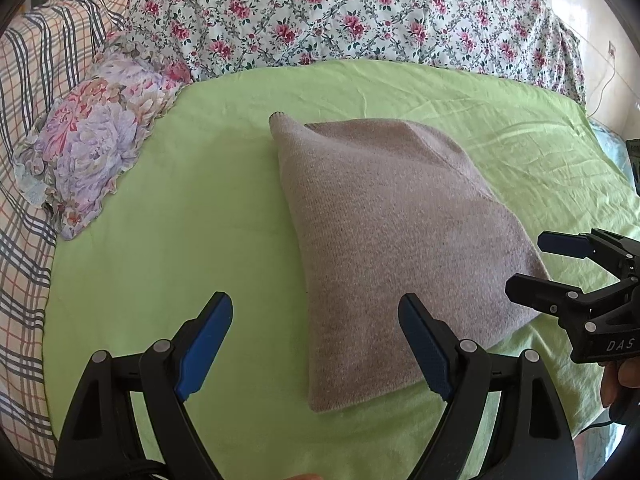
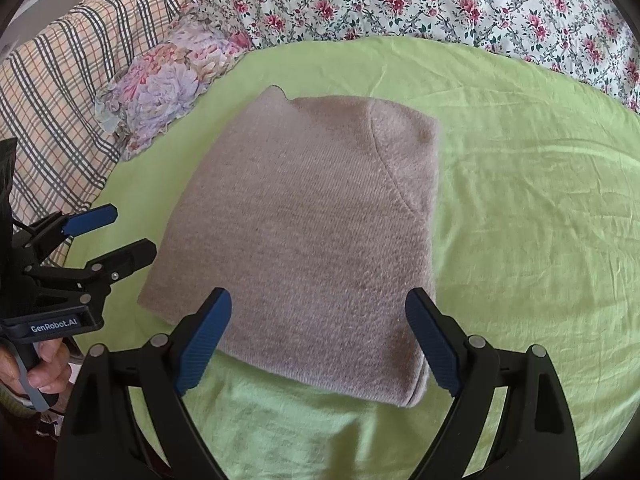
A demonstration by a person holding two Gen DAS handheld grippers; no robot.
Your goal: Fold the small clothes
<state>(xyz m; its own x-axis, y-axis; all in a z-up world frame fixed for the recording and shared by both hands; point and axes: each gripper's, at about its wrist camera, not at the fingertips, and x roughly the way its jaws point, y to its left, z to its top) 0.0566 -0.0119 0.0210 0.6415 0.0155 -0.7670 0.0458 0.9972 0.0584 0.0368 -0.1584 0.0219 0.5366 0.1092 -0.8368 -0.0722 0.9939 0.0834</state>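
Where hidden leftward, sweater (image 2: 312, 240) seam (image 2: 390, 176).

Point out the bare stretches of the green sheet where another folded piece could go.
Free: the green sheet right of the folded beige knit, up to the rose-print quilt, and a narrower strip between knit and ruffled floral pillow. Crowded: the near edge, where the open left gripper and right gripper hover.
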